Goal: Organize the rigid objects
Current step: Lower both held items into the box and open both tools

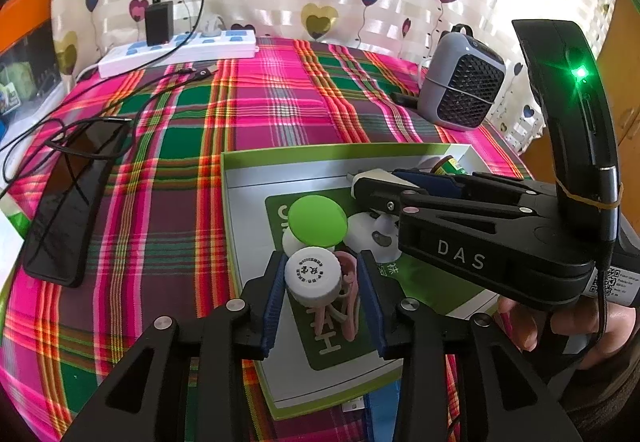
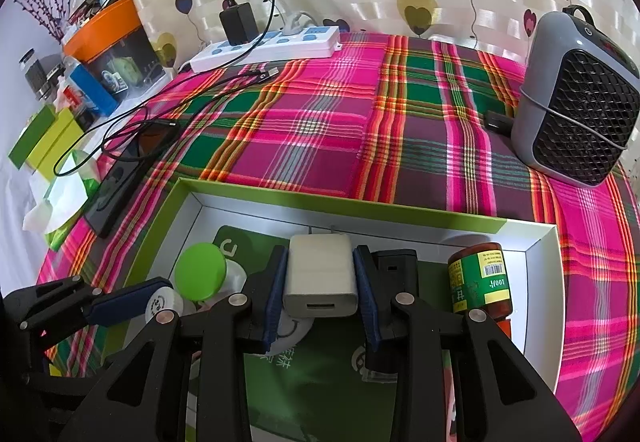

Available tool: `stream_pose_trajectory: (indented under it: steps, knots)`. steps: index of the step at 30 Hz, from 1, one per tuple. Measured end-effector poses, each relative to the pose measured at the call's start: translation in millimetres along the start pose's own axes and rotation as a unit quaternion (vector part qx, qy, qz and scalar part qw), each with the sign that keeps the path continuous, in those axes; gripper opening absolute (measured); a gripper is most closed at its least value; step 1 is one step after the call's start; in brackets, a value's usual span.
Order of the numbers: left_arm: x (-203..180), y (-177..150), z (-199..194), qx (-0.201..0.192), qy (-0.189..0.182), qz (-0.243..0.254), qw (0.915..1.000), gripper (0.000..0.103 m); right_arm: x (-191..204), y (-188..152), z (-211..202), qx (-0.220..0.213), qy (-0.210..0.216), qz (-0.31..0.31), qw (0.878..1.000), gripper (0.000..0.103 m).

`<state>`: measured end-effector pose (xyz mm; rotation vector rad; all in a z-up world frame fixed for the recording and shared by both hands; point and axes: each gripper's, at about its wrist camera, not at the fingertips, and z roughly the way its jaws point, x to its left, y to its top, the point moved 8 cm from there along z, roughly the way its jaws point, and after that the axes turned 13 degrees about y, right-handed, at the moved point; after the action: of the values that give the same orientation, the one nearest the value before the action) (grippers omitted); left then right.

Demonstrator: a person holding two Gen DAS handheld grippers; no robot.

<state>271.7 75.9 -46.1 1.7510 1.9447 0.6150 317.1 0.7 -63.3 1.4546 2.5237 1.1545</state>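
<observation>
Both grippers hang over the shallow green-rimmed box (image 2: 360, 208) on the plaid cloth (image 1: 248, 114). Our right gripper (image 2: 320, 292) is clamped on a white charger block (image 2: 320, 274), its 2 blue pads pressing the block's flat sides, a hold that keeps the USB port facing us and the prongs pointing away, presumably so it can be set down flat. Our left gripper (image 1: 322, 292) stands with its jaws apart around a white bottle cap (image 1: 314, 274); the cap sits near the left pad with a clear gap to the right one, so we judge it released into the box. It rests beside a pink looped band (image 1: 348, 294) and just below a green round lid (image 1: 318, 220). A brown pill bottle (image 2: 482, 282) lies along the box's right wall, apparently grouped there already.
</observation>
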Motion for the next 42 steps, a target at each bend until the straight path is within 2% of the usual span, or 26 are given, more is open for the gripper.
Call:
stream_pose_trajectory:
  steps: [13,18,42]
  knots:
    - [-1,0,-6,-0.007,0.008,0.002,0.9999,0.039,1,0,-6,-0.011,-0.003,0.001,1.0,0.036]
    - [0,-3,-12,-0.01,0.015,0.0,0.9998,0.041,3,0,-11,-0.016,-0.004,0.0,1.0,0.042]
    - [5,-24,-62,-0.043,0.025,-0.011,0.9987,0.041,29,-21,-55,-0.057,-0.009,-0.001,0.998,0.042]
